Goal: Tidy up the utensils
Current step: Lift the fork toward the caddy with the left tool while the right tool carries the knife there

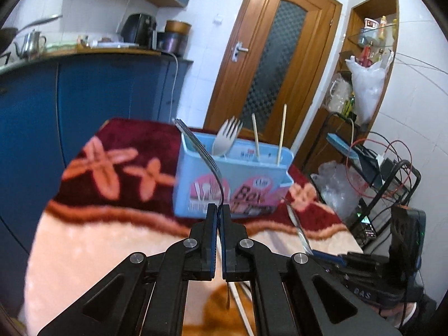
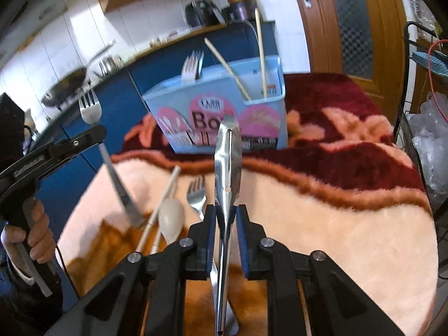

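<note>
While the left gripper (image 1: 218, 210) pinches a fork (image 1: 201, 151) edge-on at the centre of the left view, the right gripper (image 2: 226, 212) clamps metal tongs (image 2: 228, 162) at the centre of the right view. The blue utensil box (image 2: 224, 112) stands above centre on the plush cloth (image 2: 336, 224). A spoon (image 2: 170, 218), another fork (image 2: 196, 193) and a chopstick (image 2: 159, 210) lie at lower left.

Right claw (image 2: 226, 210) grips steel tongs (image 2: 227, 162) before the blue utensil box (image 2: 218, 117).
</note>
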`<action>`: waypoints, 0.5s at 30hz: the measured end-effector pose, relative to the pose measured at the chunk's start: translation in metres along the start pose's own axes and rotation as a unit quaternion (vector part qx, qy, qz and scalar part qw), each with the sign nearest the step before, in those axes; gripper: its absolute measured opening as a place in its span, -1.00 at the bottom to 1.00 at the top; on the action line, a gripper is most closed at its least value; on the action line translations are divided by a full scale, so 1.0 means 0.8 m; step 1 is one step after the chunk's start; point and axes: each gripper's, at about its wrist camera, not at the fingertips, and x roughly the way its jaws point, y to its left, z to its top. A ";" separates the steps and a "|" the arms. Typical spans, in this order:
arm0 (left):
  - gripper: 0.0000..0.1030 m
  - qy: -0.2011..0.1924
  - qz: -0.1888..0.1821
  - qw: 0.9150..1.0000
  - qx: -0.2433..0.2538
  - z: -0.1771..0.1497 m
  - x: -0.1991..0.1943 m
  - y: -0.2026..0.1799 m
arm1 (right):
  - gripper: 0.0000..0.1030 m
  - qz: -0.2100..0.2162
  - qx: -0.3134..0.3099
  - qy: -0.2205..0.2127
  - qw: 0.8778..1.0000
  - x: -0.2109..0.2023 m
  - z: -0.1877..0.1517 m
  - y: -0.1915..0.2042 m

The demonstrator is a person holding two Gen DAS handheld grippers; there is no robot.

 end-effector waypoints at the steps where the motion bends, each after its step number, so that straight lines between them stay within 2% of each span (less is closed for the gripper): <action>1: -0.97 -0.005 0.001 1.000 0.002 0.005 -0.002 0.000 | -0.67 0.002 0.000 -0.011 1.000 -0.002 0.001 -0.001; 9: -0.97 -0.059 0.020 0.998 0.029 0.060 -0.019 -0.015 | -0.67 0.007 0.010 -0.089 0.996 -0.027 0.001 -0.001; 15: -0.97 -0.097 0.034 0.994 0.047 0.102 -0.029 -0.024 | -0.67 0.001 0.005 -0.119 0.993 -0.038 0.003 -0.006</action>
